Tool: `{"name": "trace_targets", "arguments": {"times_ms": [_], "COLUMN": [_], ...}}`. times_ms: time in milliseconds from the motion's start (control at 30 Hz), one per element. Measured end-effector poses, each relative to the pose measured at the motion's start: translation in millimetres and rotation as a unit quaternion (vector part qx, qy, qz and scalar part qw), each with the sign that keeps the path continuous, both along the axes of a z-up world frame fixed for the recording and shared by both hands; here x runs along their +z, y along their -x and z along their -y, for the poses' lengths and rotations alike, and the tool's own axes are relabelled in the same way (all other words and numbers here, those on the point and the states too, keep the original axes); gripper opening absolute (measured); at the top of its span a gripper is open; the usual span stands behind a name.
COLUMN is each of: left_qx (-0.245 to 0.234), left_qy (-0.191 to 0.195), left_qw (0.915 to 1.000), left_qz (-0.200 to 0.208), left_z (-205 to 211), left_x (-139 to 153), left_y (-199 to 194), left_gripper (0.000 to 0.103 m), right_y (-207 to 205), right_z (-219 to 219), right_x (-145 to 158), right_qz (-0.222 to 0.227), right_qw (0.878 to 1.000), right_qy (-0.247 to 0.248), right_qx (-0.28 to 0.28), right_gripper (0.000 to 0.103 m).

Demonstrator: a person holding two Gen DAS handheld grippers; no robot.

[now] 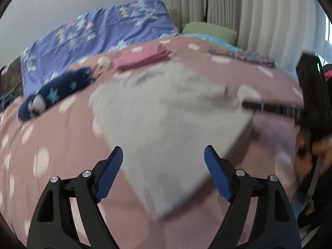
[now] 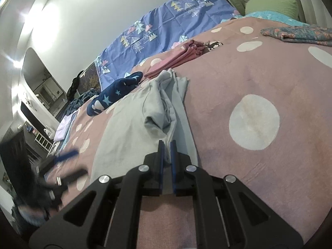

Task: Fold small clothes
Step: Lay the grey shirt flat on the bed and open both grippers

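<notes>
Right wrist view: right gripper (image 2: 167,151) pinched on grey garment's (image 2: 132,124) bunched edge, ready for folding across the bed (image 2: 269,78); left gripper (image 1: 164,166) spread wide, empty, above near corner.

Matt pale-grey cloth garment (image 2: 132,124) on a soft, fuzzy pink blanket (image 2: 259,78) — fingers (image 2: 173,157) smooth blue plastic.
</notes>
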State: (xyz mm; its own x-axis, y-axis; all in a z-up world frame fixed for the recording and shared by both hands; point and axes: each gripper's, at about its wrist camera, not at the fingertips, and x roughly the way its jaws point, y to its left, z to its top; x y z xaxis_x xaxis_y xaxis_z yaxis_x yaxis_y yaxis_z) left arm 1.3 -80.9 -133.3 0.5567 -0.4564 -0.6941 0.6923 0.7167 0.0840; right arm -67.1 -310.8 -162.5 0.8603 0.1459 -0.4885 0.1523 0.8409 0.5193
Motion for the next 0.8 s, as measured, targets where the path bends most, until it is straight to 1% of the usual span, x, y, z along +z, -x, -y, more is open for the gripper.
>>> {"name": "trace_targets", "arguments": {"times_ms": [100,133,233,300,333,500,633,800], "left_qx": [0.02,0.027,0.047,0.05,0.05,0.049,0.058,0.065], "left_qy": [-0.002,-0.002,0.002,0.005,0.006,0.022,0.036,0.054], "left_qw": [0.9995,0.9992,0.9979,0.9976,0.9977,0.9975,0.9964,0.9945], "left_qz": [-0.025,-0.03,-0.045,-0.046,-0.046,-0.047,-0.051,-0.061], "left_z": [-22,-27,-40,-43,-44,-50,-58,-71], "left_x": [-22,-28,-41,-44,-44,-42,-44,-44], "left_y": [9,11,12,12,11,13,13,11], "left_gripper": [0.081,0.081,0.081,0.081,0.081,0.081,0.081,0.081], "right_y": [2,3,6,10,12,16,13,14], "right_z": [6,7,14,16,15,3,-2,-1], "right_x": [-5,-8,-16,-19,-19,-8,-2,1], "right_qz": [-0.012,-0.019,-0.042,-0.049,-0.049,-0.039,-0.041,-0.04], "right_qw": [1.0,1.0,0.998,0.997,0.997,0.999,0.999,0.999], "right_qy": [-0.015,-0.018,-0.022,-0.037,-0.036,-0.012,0.0,0.008], "right_qx": [-0.009,-0.016,-0.038,-0.04,-0.04,-0.024,-0.02,-0.02], "right_gripper": [0.006,0.0,0.0,0.0,0.0,0.006,0.03,0.034]}}
